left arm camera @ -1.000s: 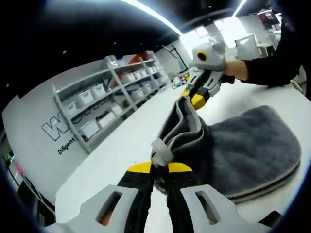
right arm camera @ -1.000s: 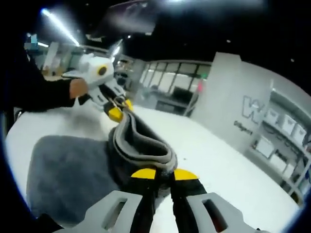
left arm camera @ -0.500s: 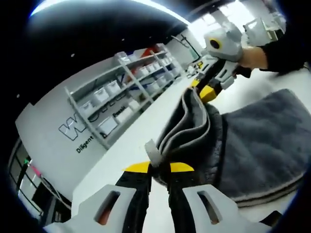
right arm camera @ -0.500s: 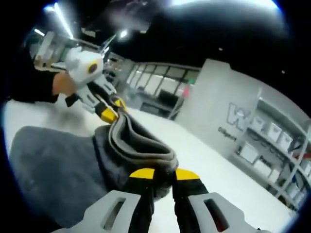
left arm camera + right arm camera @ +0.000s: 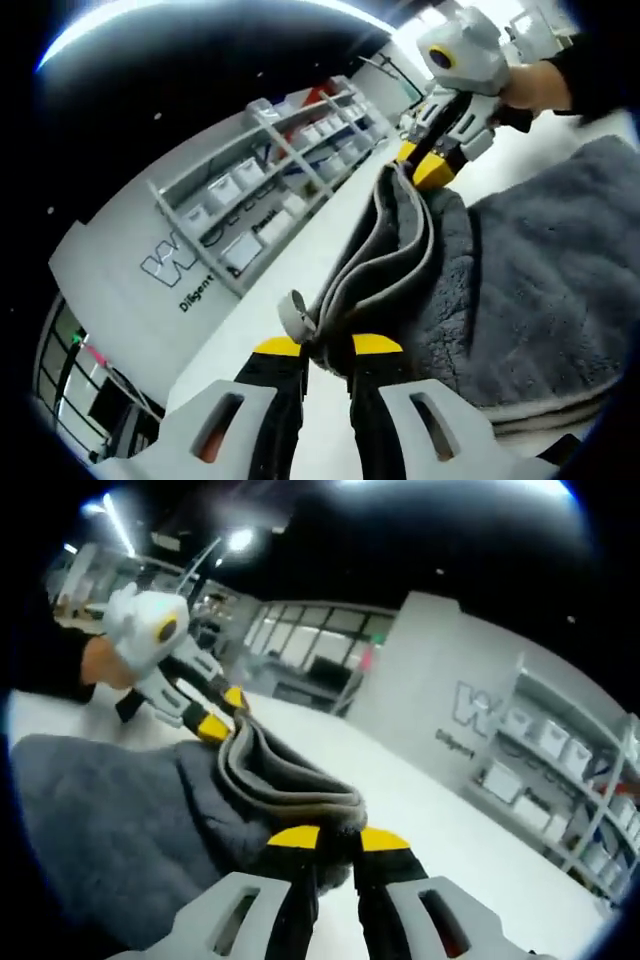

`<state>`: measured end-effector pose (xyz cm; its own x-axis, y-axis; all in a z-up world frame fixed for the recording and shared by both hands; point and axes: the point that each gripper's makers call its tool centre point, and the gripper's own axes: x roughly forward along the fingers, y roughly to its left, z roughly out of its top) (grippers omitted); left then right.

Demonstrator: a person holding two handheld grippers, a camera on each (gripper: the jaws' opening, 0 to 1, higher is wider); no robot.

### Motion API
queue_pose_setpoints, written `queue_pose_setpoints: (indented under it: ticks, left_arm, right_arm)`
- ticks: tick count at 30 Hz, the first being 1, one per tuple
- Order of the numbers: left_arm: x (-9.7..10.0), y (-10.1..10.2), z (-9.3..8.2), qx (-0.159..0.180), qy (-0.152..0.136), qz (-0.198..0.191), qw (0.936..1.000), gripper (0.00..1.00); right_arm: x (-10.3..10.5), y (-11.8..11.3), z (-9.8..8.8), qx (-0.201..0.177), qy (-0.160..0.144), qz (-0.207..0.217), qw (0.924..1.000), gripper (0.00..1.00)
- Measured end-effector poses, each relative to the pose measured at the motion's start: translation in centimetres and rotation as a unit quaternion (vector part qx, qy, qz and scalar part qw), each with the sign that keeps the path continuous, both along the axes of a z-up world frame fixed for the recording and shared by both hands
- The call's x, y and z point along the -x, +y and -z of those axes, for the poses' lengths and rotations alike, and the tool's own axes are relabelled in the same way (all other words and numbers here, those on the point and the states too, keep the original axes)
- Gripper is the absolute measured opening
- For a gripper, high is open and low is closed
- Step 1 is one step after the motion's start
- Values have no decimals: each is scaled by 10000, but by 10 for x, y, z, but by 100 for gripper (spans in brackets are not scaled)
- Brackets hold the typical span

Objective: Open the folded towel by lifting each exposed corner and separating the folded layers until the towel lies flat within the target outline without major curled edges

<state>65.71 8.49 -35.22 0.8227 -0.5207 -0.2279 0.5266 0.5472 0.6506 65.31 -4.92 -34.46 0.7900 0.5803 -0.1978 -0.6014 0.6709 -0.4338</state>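
A dark grey towel (image 5: 520, 280) with a lighter grey hem is lifted along one edge above the white table (image 5: 290, 290), its layers hanging in folds. My left gripper (image 5: 328, 348) is shut on one corner of it, beside a small grey tag (image 5: 292, 316). The right gripper (image 5: 428, 168) pinches the far corner of the same edge, held by a hand in a dark sleeve. In the right gripper view my right gripper (image 5: 336, 837) is shut on the towel (image 5: 110, 810), and the left gripper (image 5: 212, 724) holds the opposite corner.
Grey shelving with white bins (image 5: 270, 180) stands along a wall with dark lettering (image 5: 175, 270). The same shelving (image 5: 570, 790) and a windowed wall (image 5: 310, 660) lie beyond the white table (image 5: 470, 850).
Both grippers have kept their hold and risen, tilting further. The towel's held edge hangs higher off the table and more of its folded layers have lifted.
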Motion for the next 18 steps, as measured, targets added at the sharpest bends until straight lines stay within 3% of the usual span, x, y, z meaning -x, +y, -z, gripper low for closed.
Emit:
queue_pose_setpoints:
  ticks: [18]
  left_arm:
    - [-18, 1, 22, -6, 406, -291, 9988, 15]
  right_arm:
    - [-19, -4, 22, 49, 250, 287, 9993, 7]
